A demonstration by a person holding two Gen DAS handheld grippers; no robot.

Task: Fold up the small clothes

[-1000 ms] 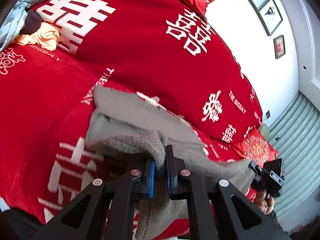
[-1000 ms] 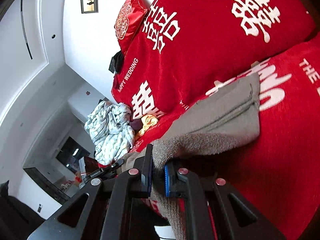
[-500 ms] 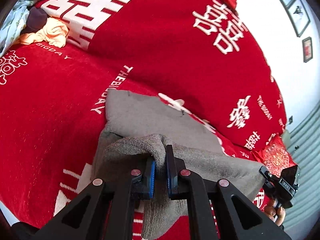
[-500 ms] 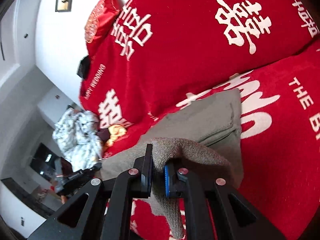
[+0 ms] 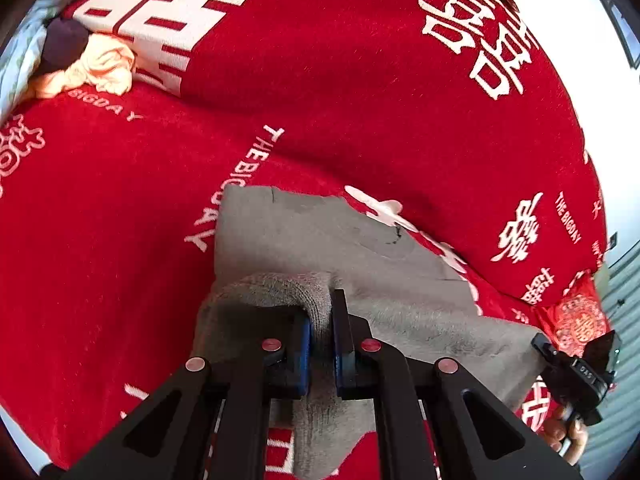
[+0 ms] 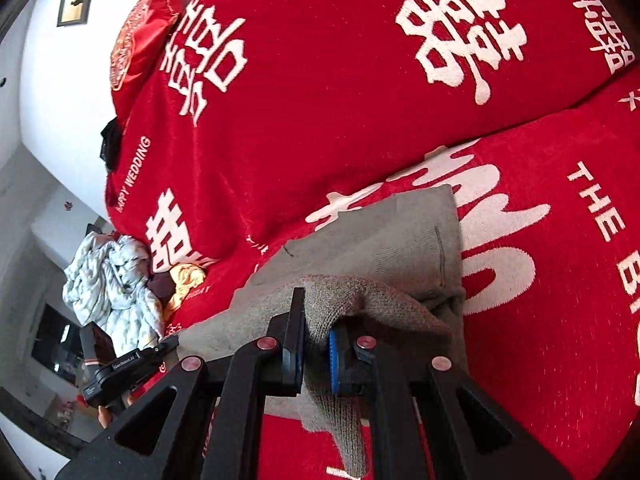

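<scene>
A grey knit garment lies on the red bedspread, its near edge lifted and folded over toward the far edge. My left gripper is shut on the garment's ribbed hem at its left corner. My right gripper is shut on the same hem at the right corner of the garment. Each gripper shows at the edge of the other's view: the right gripper and the left gripper.
A pile of other clothes, peach and pale patterned, lies at the far left of the bed. Red pillows stand against the white wall. The bed's near edge runs just under the grippers.
Both grippers have carried the lifted hem forward and down over the garment, so the fold now lies closer to the far edge. Both stay shut.
</scene>
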